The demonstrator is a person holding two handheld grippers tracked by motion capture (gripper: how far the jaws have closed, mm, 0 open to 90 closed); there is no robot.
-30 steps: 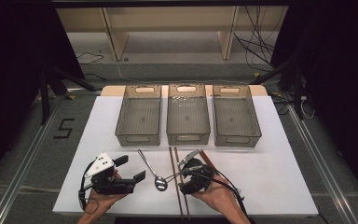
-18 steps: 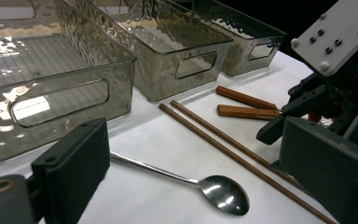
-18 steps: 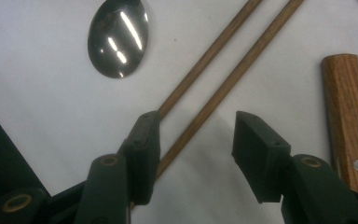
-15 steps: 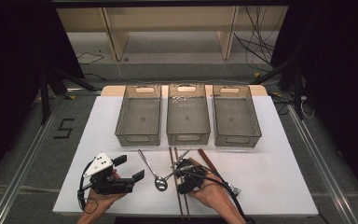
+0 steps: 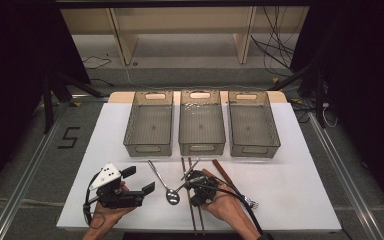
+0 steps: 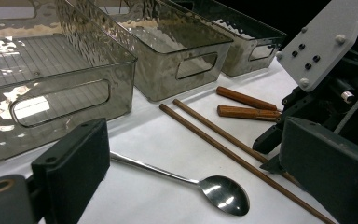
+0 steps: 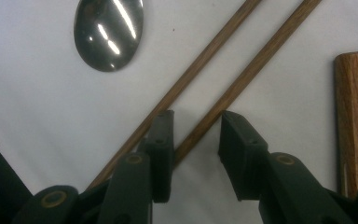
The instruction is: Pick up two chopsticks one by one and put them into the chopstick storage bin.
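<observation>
my right tongs (image 7: pixel 193 135), just narrowing, half open, straddle one chopstick (image 7: pixel 242 81) ungripped; i'd lower squarely, then pinch it alone; left tongs (image 5: pixel 139 181) wide, empty.

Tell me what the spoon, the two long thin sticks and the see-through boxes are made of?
The spoon looks like polished metal: it is silvery and mirrors the lights. The two thin sticks look like brown wood with a matte surface and faint streaks like grain. The three boxes seem to be smoky clear plastic, since you can see through their rippled walls; glass cannot be ruled out.
</observation>
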